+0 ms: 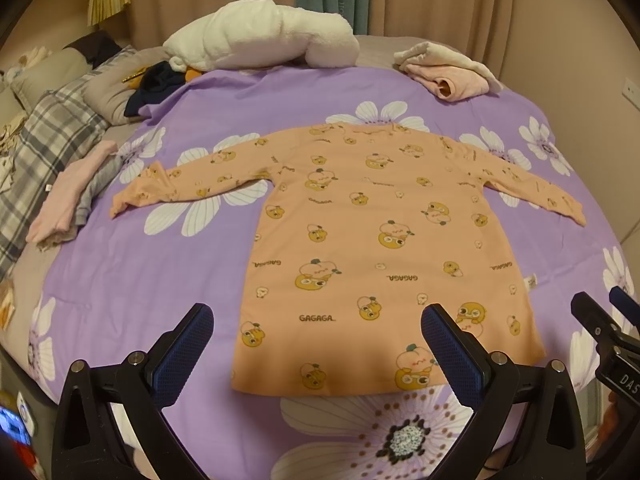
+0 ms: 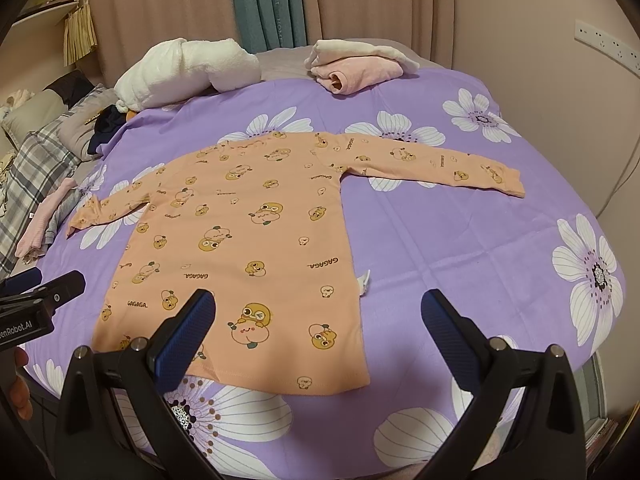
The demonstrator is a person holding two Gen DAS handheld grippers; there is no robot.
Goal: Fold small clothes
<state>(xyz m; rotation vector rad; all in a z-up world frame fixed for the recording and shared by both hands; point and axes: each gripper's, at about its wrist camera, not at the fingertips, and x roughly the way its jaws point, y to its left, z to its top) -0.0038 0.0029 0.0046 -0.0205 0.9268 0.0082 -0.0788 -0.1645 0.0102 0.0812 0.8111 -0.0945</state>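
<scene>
Across the middle of both frames, an orange long-sleeved child's top (image 1: 360,232) printed with cartoon characters lies flat on the bed's purple flowered cover (image 1: 132,272), neck toward the top of the frame, hem toward the bottom, both sleeves stretched out sideways. Nothing is folded yet, so the step in hand looks like the first fold. The left gripper (image 1: 316,344) hovers low in the left wrist view, its fingers (image 1: 184,348) spread wide over the hem's left half and holding nothing. The right gripper (image 2: 318,330) hovers likewise, fingers (image 2: 186,332) spread and empty, over the hem's right corner.

A clean start would probably be to pinch one sleeve's cuff (image 2: 508,182) with the nearer gripper and draw it across the chest, keeping the cloth flat and taking only the top, not the cover beneath. A care tag (image 2: 364,280) sticks out at the right side seam. Folded pink clothes (image 1: 448,70) and a white plush bundle (image 1: 260,36) sit well apart in the upper part of the frame; a pink and grey pile (image 1: 68,200) lies at left.
</scene>
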